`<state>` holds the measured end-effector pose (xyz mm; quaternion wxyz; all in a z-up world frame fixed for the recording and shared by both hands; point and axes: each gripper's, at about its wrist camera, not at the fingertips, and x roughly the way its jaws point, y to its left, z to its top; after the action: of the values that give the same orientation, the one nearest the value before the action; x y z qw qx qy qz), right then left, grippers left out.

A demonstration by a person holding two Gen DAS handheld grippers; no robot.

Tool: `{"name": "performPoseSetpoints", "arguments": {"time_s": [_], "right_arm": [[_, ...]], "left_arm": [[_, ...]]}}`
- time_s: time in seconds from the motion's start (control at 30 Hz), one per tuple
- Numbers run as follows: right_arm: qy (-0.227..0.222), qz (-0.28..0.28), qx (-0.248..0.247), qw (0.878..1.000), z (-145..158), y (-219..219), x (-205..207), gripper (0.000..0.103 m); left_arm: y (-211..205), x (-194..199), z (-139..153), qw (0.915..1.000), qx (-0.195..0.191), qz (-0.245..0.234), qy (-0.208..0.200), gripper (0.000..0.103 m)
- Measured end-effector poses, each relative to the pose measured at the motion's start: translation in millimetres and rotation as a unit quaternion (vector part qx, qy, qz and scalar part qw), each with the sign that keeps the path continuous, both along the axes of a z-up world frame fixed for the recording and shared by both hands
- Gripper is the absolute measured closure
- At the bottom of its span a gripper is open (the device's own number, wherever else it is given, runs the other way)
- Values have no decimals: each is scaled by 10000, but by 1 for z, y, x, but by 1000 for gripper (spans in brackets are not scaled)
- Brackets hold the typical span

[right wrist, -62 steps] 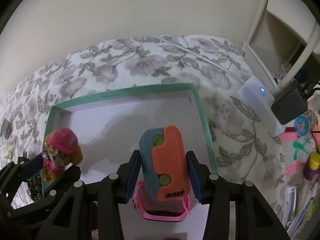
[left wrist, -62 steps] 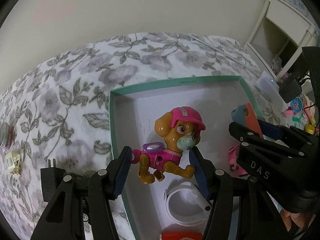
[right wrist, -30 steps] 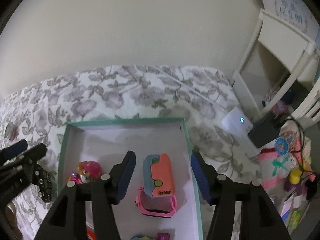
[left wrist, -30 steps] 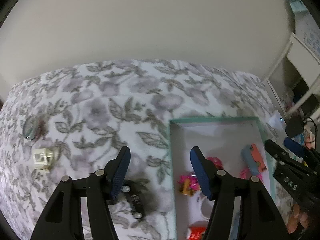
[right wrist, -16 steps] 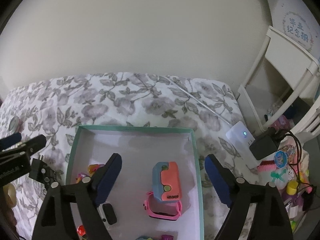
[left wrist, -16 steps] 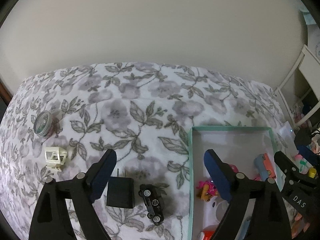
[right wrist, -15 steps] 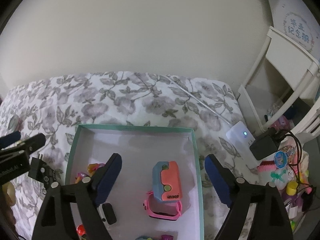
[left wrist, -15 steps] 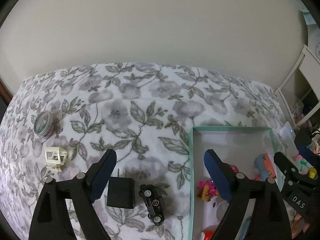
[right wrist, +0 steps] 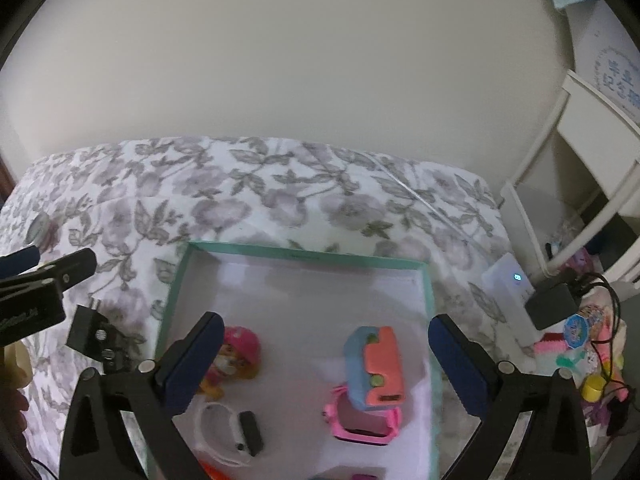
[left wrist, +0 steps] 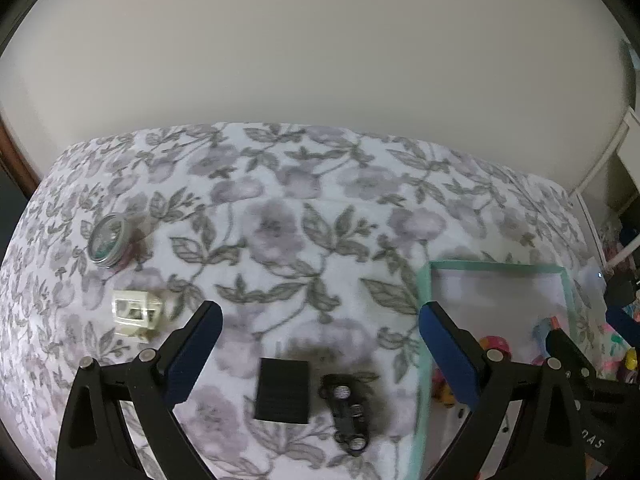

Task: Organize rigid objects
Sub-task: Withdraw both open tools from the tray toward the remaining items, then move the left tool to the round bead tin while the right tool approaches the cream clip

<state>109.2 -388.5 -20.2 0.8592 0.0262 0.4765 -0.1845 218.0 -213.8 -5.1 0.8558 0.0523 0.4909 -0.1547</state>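
Observation:
A teal-rimmed box (right wrist: 304,255) lies on the flowered blanket. Inside it are a pink-helmeted puppy figure (right wrist: 236,354), an orange-and-blue block toy (right wrist: 376,364), a pink watch (right wrist: 360,424) and a white watch (right wrist: 228,436). My right gripper (right wrist: 322,364) hangs above the box, its jaws still opening, nothing between them. My left gripper (left wrist: 320,350) is over the blanket left of the box (left wrist: 496,269), jaws also still opening and empty. Below it lie a black plug adapter (left wrist: 283,390) and a black toy car (left wrist: 347,412). Farther left sit a cream toy (left wrist: 134,312) and a round tin (left wrist: 109,240).
A white power strip (right wrist: 510,284) with a black charger (right wrist: 554,306) lies right of the bed. White furniture (right wrist: 592,160) and a heap of colourful small things (right wrist: 584,360) stand at the far right. A plain wall runs behind the bed.
Both grippers let go of the puppy and the block toy inside the box, drew back and opened wide. The left one swung leftward over the blanket, bringing the adapter and car between its fingers' view.

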Motion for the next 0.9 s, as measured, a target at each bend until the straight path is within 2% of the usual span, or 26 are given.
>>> {"name": "performPoseSetpoints", "arguments": {"time_s": [0.63,0.77,0.9], "right_arm": [[-202,695,348,9968,-2,76,28,0],[-276,778,475,9955,-1,87,33,0],[-314,860,515,9945,1,100,37,0]], "left_arm": [[115,32,15,9972,76,742,-95,4],[153,40,17,9964,63,843,-97,4],[194,50,16,9939,-108,1099,-77,4]]}}
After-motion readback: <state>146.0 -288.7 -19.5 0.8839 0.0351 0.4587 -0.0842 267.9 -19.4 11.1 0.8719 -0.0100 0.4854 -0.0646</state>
